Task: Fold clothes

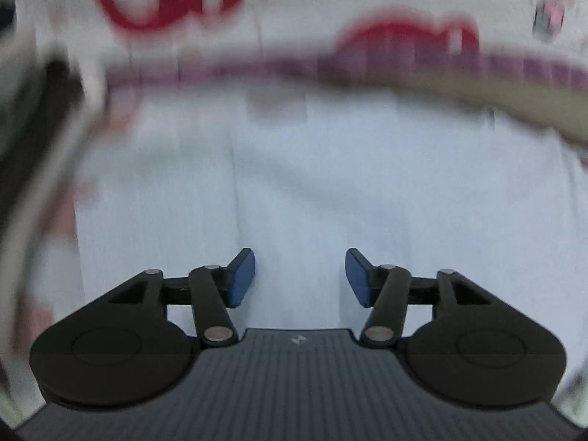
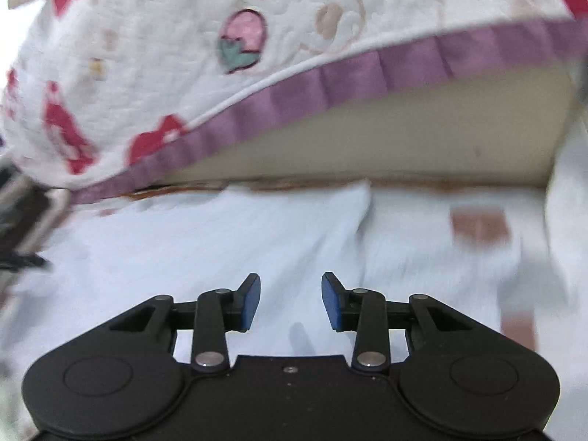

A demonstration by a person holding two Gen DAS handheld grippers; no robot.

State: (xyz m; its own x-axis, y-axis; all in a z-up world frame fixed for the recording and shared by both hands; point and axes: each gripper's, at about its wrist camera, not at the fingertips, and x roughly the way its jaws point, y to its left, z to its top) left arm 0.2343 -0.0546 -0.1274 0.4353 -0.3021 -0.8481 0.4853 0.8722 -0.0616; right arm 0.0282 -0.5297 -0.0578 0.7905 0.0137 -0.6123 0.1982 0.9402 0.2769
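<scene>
Both hand-held grippers, left and right, spread empty above pale garment, its corner free.

Bright, motion-blurred, fisheye-bent edges

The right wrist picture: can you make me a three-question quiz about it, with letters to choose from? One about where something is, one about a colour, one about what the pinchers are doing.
1. Where is the strawberry picture?
A. On the quilt above the purple trim
B. On the pale cloth by the gripper
C. On the gripper's body

2. What colour are the gripper's pads?
A. Red
B. Blue
C. Yellow

3. How is the right gripper?
A. Shut on the cloth
B. Shut on the trim
C. Open, nothing between its pads

Answers:
1 A: the strawberry sits on the white quilt, above the purple trim.
2 B: both pads show blue.
3 C: a clear gap shows between the pads, with the pale cloth lying beyond.
</scene>
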